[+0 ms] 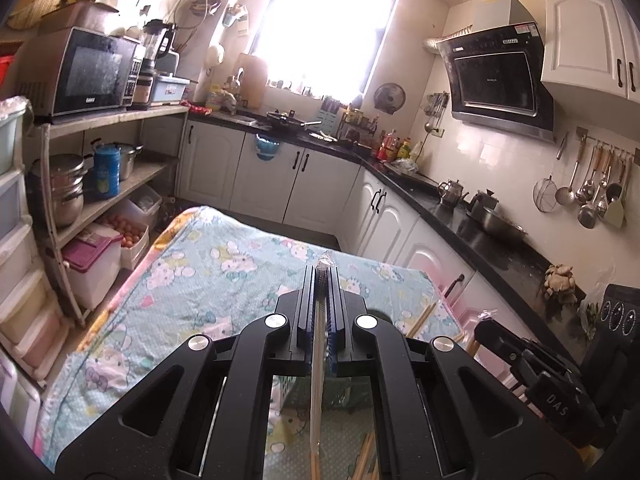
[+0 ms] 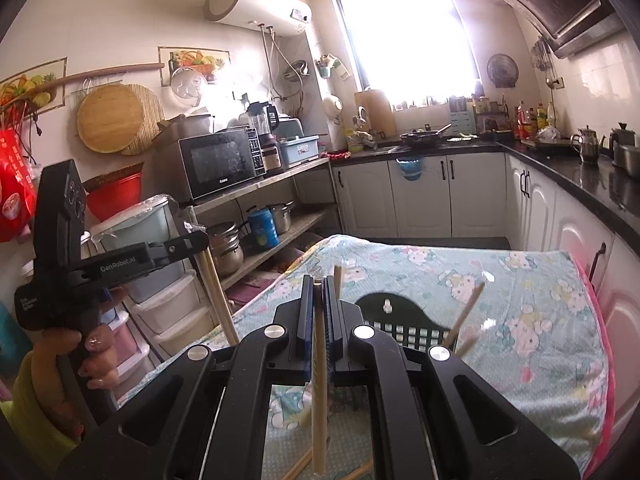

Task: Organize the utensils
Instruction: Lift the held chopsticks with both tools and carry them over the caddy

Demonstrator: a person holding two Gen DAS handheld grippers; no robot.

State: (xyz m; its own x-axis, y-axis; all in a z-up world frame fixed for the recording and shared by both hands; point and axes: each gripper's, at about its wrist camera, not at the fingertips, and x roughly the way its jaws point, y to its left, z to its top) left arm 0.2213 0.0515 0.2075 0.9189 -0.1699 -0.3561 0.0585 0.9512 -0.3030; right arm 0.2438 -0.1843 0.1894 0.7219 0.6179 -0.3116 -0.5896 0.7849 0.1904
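Wooden chopstick [image 1: 317, 380] pinched in the left hand-held gripper [image 1: 321, 276], another chopstick [image 2: 319, 380] clamped in the right hand-held gripper [image 2: 319, 286], both above the black basket [image 2: 404, 320] on the desk [image 2: 540, 320].

Left wrist view: mounted just behind the left gripper [image 1: 321, 270], which fills the lower centre of frame, looking forward and slightly down over a patterned tablecloth [image 1: 208, 264] toward the window [image 1: 324, 24], with the range hood [image 1: 498, 76] at upper right and the right gripper [image 1: 486, 318] at lower right. Right wrist view: same mounting behind the right gripper [image 2: 318, 280], facing the same window [image 2: 404, 28] from further right, with the left gripper [image 2: 196, 236] and the hand [image 2: 94, 354] holding it close at left of frame. Shared: tablecloth, window, microwave [image 1: 86, 70] [image 2: 218, 160], white base cabinets [image 1: 272, 168] [image 2: 420, 196].
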